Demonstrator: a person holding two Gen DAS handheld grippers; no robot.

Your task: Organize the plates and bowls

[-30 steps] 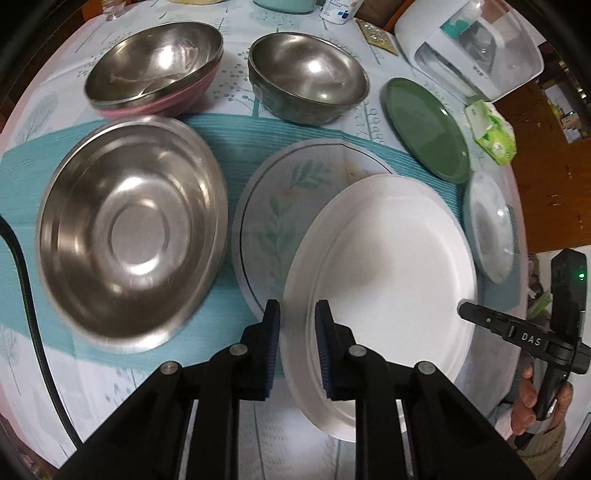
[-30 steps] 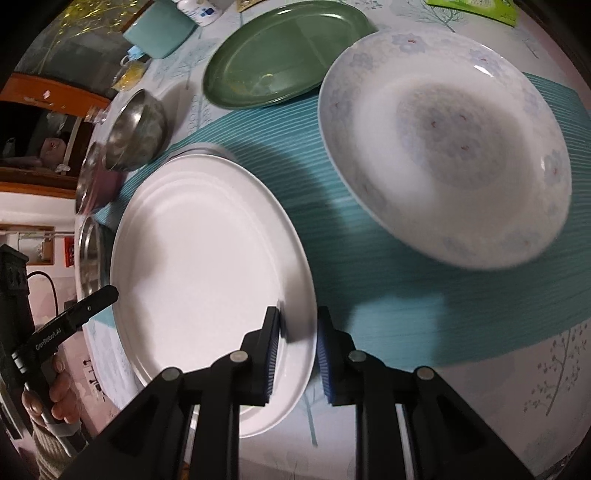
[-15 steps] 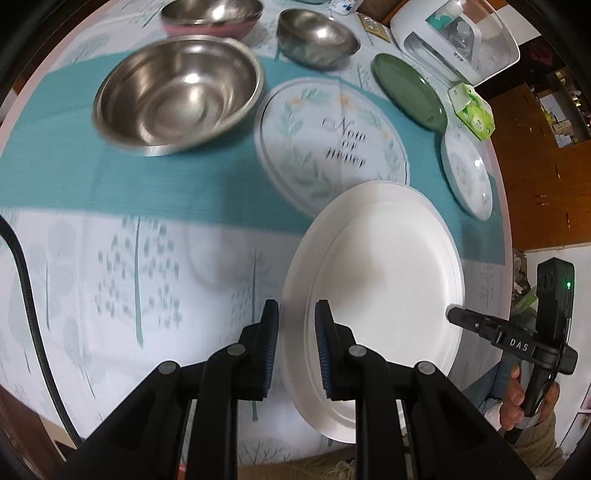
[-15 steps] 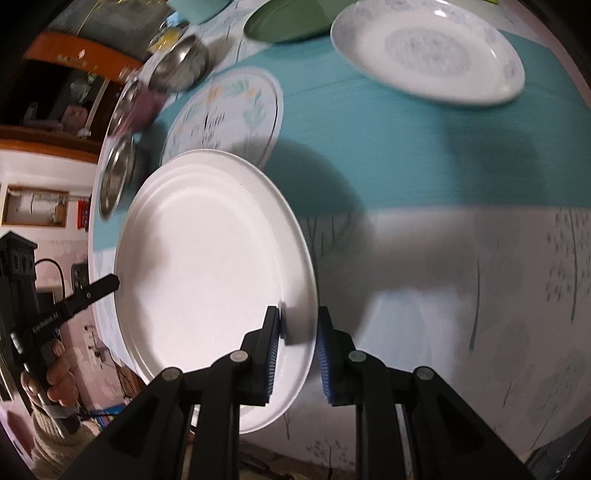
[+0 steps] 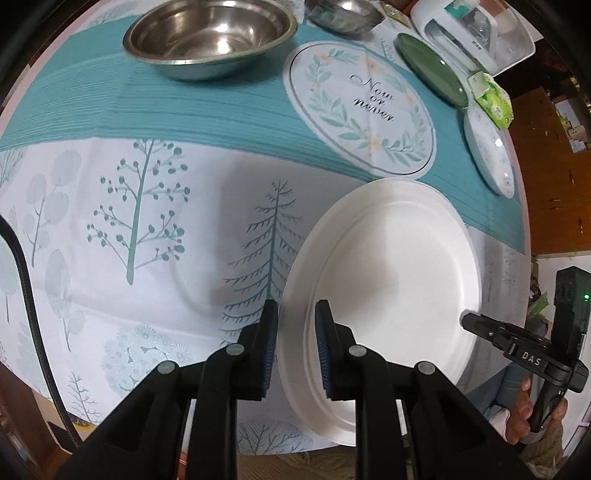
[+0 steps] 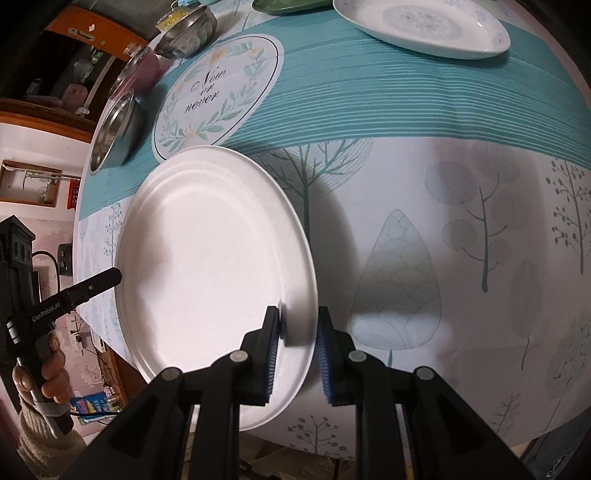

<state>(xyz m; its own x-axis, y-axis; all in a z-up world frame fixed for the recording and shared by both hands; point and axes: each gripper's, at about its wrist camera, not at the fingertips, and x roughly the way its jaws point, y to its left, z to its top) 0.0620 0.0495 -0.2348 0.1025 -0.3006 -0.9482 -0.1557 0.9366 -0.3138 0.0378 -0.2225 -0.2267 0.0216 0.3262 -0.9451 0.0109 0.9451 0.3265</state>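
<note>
A large white plate (image 5: 391, 273) hangs above the table's near edge, held from both sides. My left gripper (image 5: 295, 325) is shut on its left rim. My right gripper (image 6: 297, 328) is shut on its right rim, with the plate (image 6: 207, 266) filling the left of that view. On the table lie a round "Now or never" plate (image 5: 360, 107), a green plate (image 5: 430, 72), a floral white plate (image 5: 487, 153), a large steel bowl (image 5: 210, 35) and a smaller steel bowl (image 5: 345, 14). A pink bowl (image 6: 142, 70) shows in the right wrist view.
A teal runner (image 5: 155, 103) crosses the tree-print tablecloth (image 5: 129, 229). A white appliance (image 5: 476, 33) and a green tissue pack (image 5: 493, 99) sit at the far right. The table's near edge runs just below both grippers.
Both grippers have carried the white plate back toward the near edge of the table, uncovering the "Now or never" plate. The bowls and other plates have receded.
</note>
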